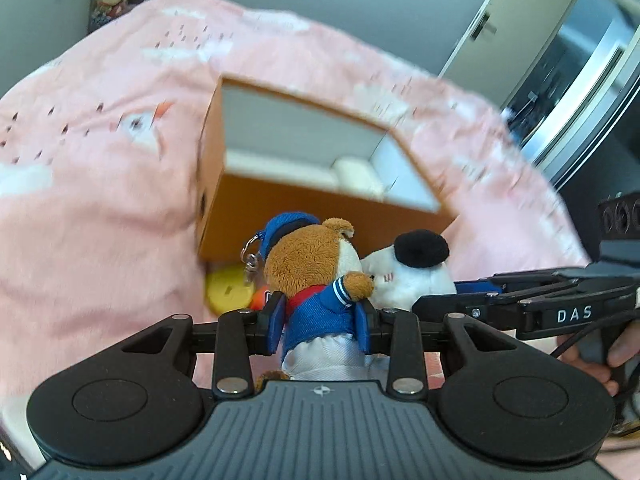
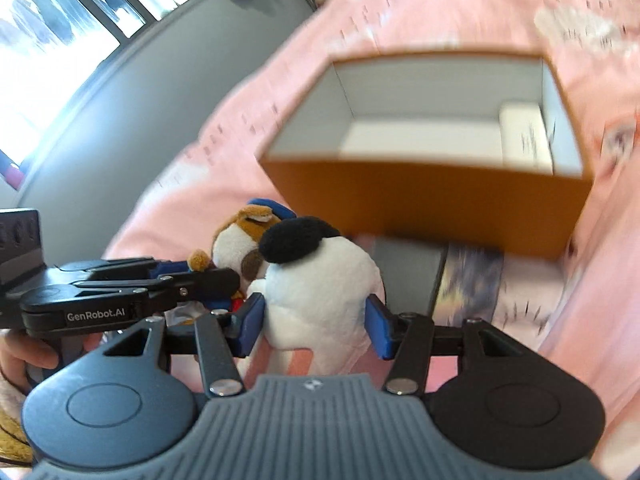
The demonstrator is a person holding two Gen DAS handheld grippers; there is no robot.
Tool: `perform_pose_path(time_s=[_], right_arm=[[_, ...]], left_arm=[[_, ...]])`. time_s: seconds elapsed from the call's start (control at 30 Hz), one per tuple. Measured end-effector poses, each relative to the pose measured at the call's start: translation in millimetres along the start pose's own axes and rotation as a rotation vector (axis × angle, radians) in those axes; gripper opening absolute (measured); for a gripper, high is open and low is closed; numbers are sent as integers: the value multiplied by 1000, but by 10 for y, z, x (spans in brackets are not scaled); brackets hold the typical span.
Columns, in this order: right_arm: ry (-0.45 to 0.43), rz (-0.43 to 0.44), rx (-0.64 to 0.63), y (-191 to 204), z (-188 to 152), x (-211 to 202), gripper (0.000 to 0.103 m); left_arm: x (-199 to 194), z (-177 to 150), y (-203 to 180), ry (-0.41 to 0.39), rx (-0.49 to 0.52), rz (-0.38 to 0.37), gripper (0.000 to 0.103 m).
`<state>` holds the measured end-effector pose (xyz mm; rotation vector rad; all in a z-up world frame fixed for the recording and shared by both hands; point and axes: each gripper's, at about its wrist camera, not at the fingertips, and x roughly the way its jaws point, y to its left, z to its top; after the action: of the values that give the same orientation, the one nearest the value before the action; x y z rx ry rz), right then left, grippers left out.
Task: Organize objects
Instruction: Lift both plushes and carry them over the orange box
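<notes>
Left gripper (image 1: 322, 326) clamps brown bear plush (image 1: 316, 280); right gripper (image 2: 316, 326) clamps white plush (image 2: 320, 280). Both plushes touch, raised over the pink blanket (image 1: 100, 200) just before the orange box's (image 1: 320, 208) near wall.

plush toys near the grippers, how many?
2. Brown bear plush in the left gripper; white plush in the right gripper. Blurry background toys not counted.

Pink bedspread (image 1: 100, 208): fuzzy fleece cloth, matt. Orange box (image 1: 320, 216): smooth matt cardboard outside, white paper-like inside. Bear plush (image 1: 308, 264): short brown pile, blue woven jacket, metal keyring. White plush (image 2: 320, 276): fluffy pile, black fuzzy cap. Left gripper (image 1: 320, 326), right gripper (image 2: 316, 326): matt black plastic, ribbed grey base.
</notes>
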<state>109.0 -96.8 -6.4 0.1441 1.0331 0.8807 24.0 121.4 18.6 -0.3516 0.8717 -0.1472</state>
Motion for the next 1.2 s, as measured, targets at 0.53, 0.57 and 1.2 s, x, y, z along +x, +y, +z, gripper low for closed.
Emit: perform_pose_path(time_s=[0.53, 0.57, 1.2], right_arm=[[-186, -117, -148, -434, 1196, -295, 56], [-181, -121, -147, -495, 1254, -230, 56], [16, -169, -187, -1454, 1764, 1057, 56]], left_arm=[[471, 1237, -216, -77, 0, -75, 40], [572, 1288, -198, -72, -11, -75, 40], [2242, 1576, 293, 143, -106, 3, 40]])
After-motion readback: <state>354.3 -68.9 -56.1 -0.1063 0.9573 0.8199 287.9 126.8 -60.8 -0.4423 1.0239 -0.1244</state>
